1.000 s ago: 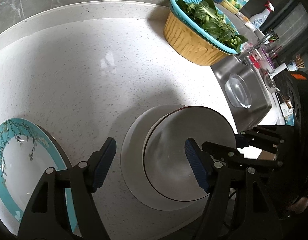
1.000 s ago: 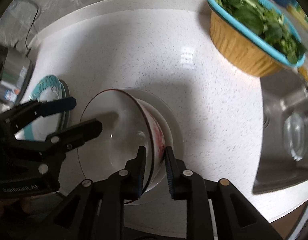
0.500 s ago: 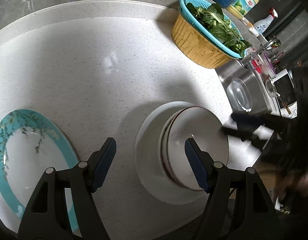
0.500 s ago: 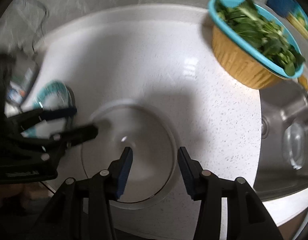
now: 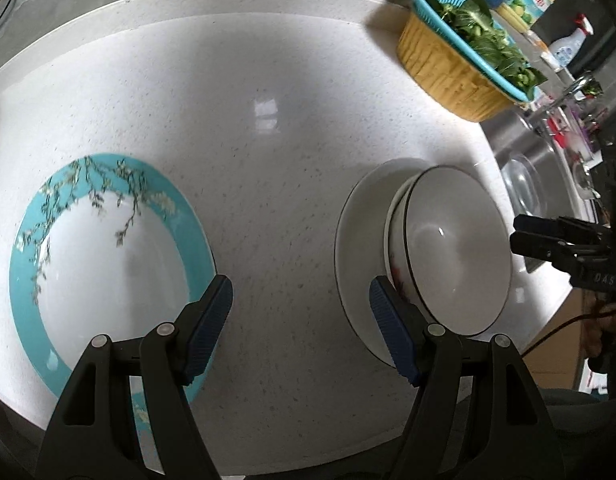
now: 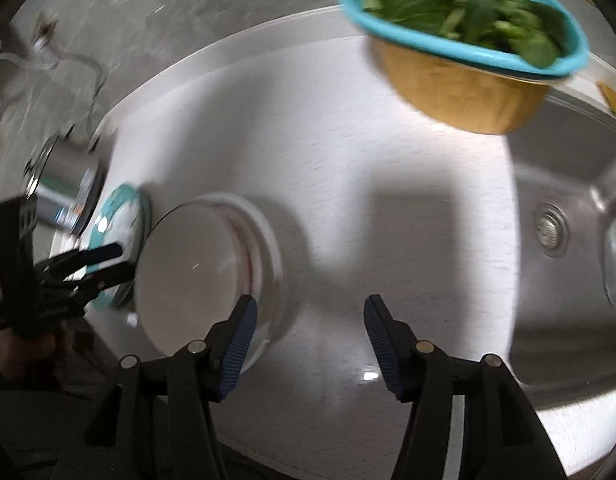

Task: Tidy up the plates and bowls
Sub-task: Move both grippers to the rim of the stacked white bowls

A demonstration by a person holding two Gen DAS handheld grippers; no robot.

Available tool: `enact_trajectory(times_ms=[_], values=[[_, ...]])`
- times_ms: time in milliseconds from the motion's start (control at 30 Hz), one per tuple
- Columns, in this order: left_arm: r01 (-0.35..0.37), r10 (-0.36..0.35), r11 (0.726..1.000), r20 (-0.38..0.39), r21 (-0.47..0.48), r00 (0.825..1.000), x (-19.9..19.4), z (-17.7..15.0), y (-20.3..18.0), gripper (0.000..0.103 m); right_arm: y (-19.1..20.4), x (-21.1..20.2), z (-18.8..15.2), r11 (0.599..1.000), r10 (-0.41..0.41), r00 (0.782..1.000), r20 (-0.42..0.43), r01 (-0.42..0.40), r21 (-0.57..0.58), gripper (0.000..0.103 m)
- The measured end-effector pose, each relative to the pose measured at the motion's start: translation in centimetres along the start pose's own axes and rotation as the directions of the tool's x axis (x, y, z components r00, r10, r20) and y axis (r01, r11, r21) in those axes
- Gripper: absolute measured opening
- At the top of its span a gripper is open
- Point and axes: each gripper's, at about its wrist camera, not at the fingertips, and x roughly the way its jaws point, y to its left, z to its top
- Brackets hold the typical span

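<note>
The bowls (image 5: 448,240) sit stacked on the white plate (image 5: 358,240), so the right gripper (image 6: 308,336), jaws just opened and empty, has let go, while the left gripper (image 5: 299,320) hangs open and empty near the blue plate (image 5: 107,256), likely next.

Place: domestic kitchen.
Surface: white speckled countertop (image 5: 275,200) with raised back edge.
Fixture: stainless sink (image 6: 568,264) with drain, set beside it.
Produce: basket of leafy greens (image 5: 460,56).
Supplies: bottles (image 5: 564,46) behind basket.
Crockery: plates, bowls.
</note>
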Motion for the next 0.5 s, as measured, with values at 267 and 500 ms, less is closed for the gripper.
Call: enact_trajectory(times_ms=[267,500], values=[[-0.027,0.027,1.000,-0.012,-0.011,1.000,1.3,-1.1,-0.7,0.069,-0.3,1.1,0.4,0.999,0.006,0.999,-0.054,-0.008,-0.035,0.057],[-0.067,0.067,0.998,-0.031,-0.007,0.997,2.4,-1.4,-1.0,0.069,0.0,1.4,0.3,0.999,-0.010,0.996,-0.094,0.005,-0.053,0.057]])
